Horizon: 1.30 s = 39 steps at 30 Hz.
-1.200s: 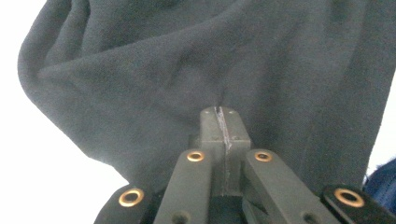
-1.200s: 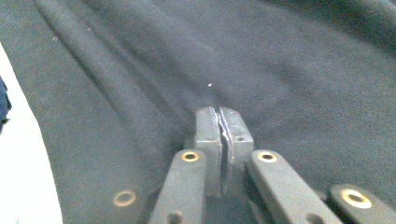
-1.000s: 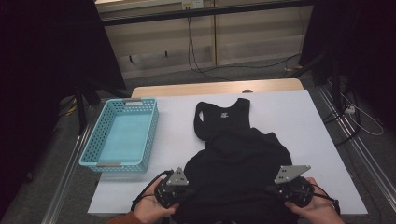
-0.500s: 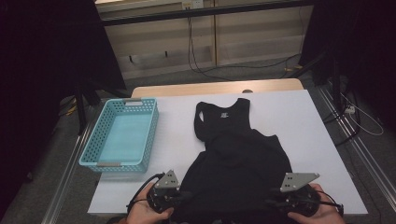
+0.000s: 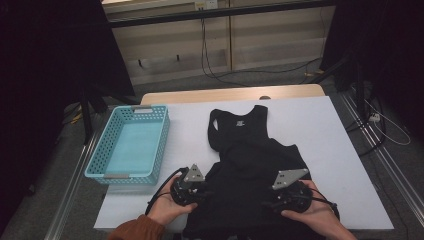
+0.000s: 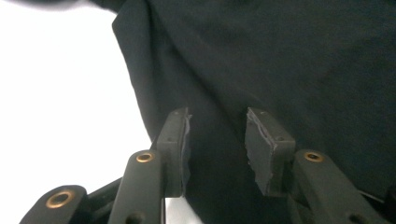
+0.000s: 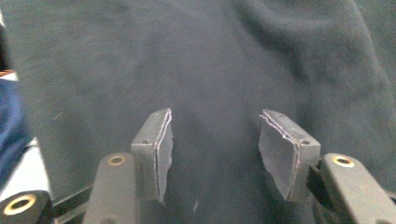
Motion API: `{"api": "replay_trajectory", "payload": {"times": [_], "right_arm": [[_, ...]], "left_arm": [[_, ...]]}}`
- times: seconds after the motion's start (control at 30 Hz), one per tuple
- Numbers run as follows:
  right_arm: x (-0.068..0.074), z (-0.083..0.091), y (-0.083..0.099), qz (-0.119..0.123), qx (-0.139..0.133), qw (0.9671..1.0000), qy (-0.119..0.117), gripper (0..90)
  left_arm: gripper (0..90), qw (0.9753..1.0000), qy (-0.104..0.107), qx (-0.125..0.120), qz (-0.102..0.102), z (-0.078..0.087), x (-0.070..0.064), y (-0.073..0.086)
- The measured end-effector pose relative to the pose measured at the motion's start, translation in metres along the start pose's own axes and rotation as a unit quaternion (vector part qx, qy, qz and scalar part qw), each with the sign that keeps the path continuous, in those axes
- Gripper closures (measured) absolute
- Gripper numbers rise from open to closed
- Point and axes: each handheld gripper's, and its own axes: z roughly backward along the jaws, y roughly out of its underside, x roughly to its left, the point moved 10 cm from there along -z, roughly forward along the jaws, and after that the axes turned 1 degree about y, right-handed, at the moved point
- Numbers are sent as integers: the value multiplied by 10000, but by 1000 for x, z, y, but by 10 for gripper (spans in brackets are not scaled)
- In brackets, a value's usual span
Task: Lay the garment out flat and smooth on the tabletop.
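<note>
While the black tank top [image 5: 250, 165] lies flat on the white surface [image 5: 320, 130], both hand-held grippers, left [image 6: 217, 140] and right [image 7: 215, 149], gape empty above its hem; pinch both corners evenly.

A tank top [image 5: 247, 165] lies spread on the tabletop [image 5: 320, 130], its neck end toward the far edge and its lower part bunched at the near edge, where it hangs over. A basket [image 5: 129, 145] sits on the tabletop to the left of the tank top, well apart from it, near the left edge. The left gripper [image 5: 189, 186] rests at the garment's near left edge, and the right gripper [image 5: 290, 192] at its near right side, each held in a hand at the tabletop's near edge. Beyond the far edge, cables [image 5: 215, 55] trail across the floor.
</note>
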Motion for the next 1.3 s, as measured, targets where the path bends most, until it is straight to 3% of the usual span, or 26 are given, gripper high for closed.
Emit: {"api": "replay_trajectory", "payload": {"times": [0.1, 0.13, 0.17, 0.2, 0.27, 0.33, 0.37, 0.43, 0.5, 0.67, 0.8, 1.1, 1.2, 1.27, 1.3], "right_arm": [[0, -8, -6, 28, 4, 10000, 13, 483], [0, -10, -7, 44, 42, 10000, 26, 518], [1, -10, -8, 27, 50, 10000, 3, 551], [1, -10, -8, 40, 65, 10000, 1, 623], [4, -10, -9, 49, 36, 10000, -59, 766], [6, -9, -9, 45, 29, 10000, -18, 887], [6, -9, -9, 57, 52, 10000, 17, 893], [8, -8, -9, 197, 81, 9998, 51, 899], [14, -6, -8, 299, 92, 9995, -77, 900], [25, -2, -3, 327, 77, 9992, -238, 900], [36, 3, 0, 400, 44, 9988, -286, 900], [50, 15, 9, 242, -91, 9994, -215, 894], [48, 15, 6, 204, -196, 9994, -175, 763], [40, 17, 2, 126, -315, 9994, -86, 641], [35, 18, 1, 47, -358, 9993, -36, 626]], "left_arm": [[597, 10000, -51, -76, -13, -2, -2, -1], [655, 9999, 81, -58, -19, -1, -7, 1], [781, 9998, 133, 37, -146, 1, -10, 3], [850, 9999, 104, -11, -133, 0, -12, 3], [898, 9998, 18, 29, -174, 2, -14, 3], [900, 9999, 107, 89, -73, 6, -11, 7], [900, 9999, 142, 67, 27, 7, -12, 8], [900, 9998, 144, 87, 62, 13, -11, 14], [900, 9997, 172, 66, 158, 18, -12, 19], [900, 9987, 364, -37, 348, 30, -15, 25], [900, 9988, 396, -6, 297, 35, -25, 32], [897, 9982, 493, -67, 347, 44, -36, 37], [772, 9985, 377, -132, 365, 44, -32, 35], [694, 9987, 292, -198, 367, 44, -27, 31], [655, 9988, 207, -238, 367, 44, -24, 28]]}}
